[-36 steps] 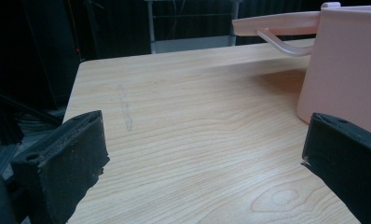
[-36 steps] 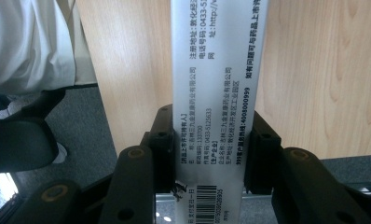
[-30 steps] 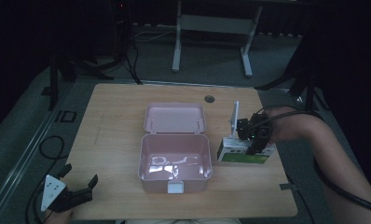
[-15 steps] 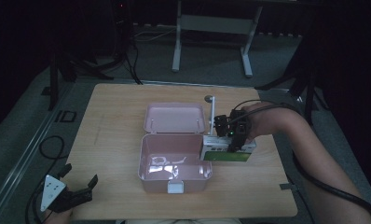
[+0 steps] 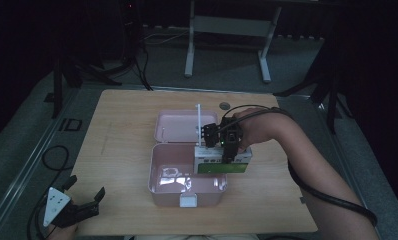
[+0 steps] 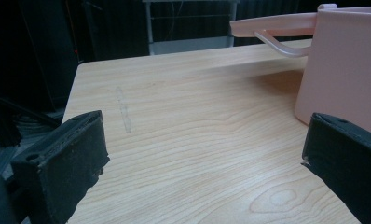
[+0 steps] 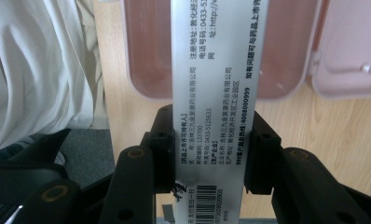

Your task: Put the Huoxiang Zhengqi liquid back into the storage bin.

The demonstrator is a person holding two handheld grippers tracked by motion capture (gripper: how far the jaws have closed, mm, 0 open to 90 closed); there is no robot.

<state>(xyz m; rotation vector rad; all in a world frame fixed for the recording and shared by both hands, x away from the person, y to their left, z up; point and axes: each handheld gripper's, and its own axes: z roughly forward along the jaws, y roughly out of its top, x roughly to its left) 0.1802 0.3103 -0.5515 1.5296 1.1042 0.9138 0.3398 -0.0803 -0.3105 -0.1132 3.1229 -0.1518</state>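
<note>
A pink plastic box (image 5: 187,186) lies open at the table's middle, its lid (image 5: 177,127) folded back flat behind it. My right gripper (image 5: 224,145) is shut on a white and green printed carton (image 5: 222,164), which hangs over the box's right rim. In the right gripper view the carton (image 7: 214,84) runs up between the black pads (image 7: 162,140), with the box's inside (image 7: 146,51) below it. My left gripper (image 5: 79,210) rests open at the table's front left corner. Its jaws stand wide apart in the left gripper view, with the box wall (image 6: 344,70) to their right.
The wooden table (image 5: 122,135) has bare room left of the box. A small round grommet (image 5: 224,106) sits near the far edge. A white stand (image 5: 227,30) and cables are on the floor beyond. White cloth (image 7: 39,70) shows beside the table edge.
My right gripper has carried the carton leftward, from beside the box's right side to over its right rim. The left gripper has stayed put.
</note>
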